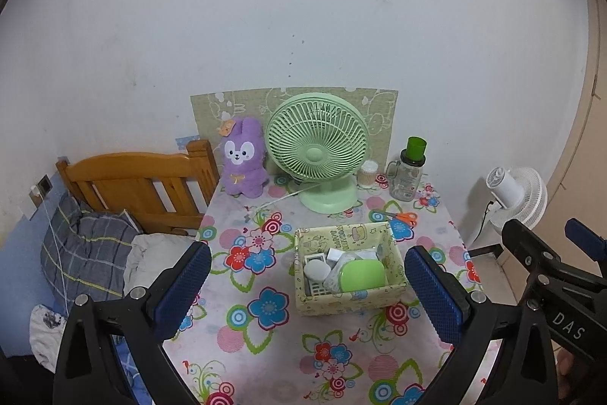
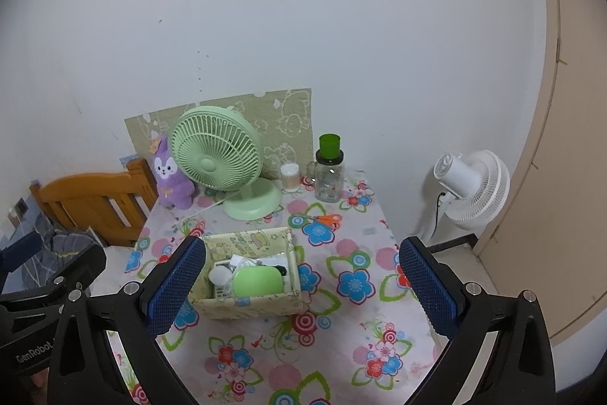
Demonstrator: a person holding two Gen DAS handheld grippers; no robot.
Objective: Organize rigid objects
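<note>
Flowered cloth covers the table (image 1: 265, 329), seen first from the left wrist cam. Left gripper (image 1: 307, 289) hangs above the near edge w/ its blue pads spread wide apart, nothing between them. Past the pads, mid-table, sits a yellow-green box (image 1: 351, 300). Inside it: a green case (image 1: 362, 274), a white round thing (image 1: 316, 270), a small white box (image 1: 335, 255), plus other bits too jumbled to tell. Behind the box, orange scissors (image 1: 398, 216) lie flat on the cloth. At the back by the wall: purple plush bunny (image 1: 242, 158), green desk fan (image 1: 318, 147), small tub of cotton buds (image 1: 368, 173) and a clear bottle w/ green cap (image 1: 408, 169). Wooden bed frame (image 1: 140, 185) and a grey plaid pillow (image 1: 83, 253) are left of the table. White floor fan (image 1: 519, 196) stands off to the right, and part of the right gripper (image 1: 561, 264) pokes in at that edge.

Right wrist cam: right gripper (image 2: 301, 287) also held w/ pads wide apart, empty. The box (image 2: 250, 302) is just beside the left pad (image 2: 176, 287), not touching as far as I can tell. Green case (image 2: 258, 279) lies on top inside. Scissors (image 2: 326, 219) are between box and bottle (image 2: 329, 169). Desk fan (image 2: 218, 154) and bunny (image 2: 170, 177) are at back left, floor fan (image 2: 474, 188) on the right.
</note>
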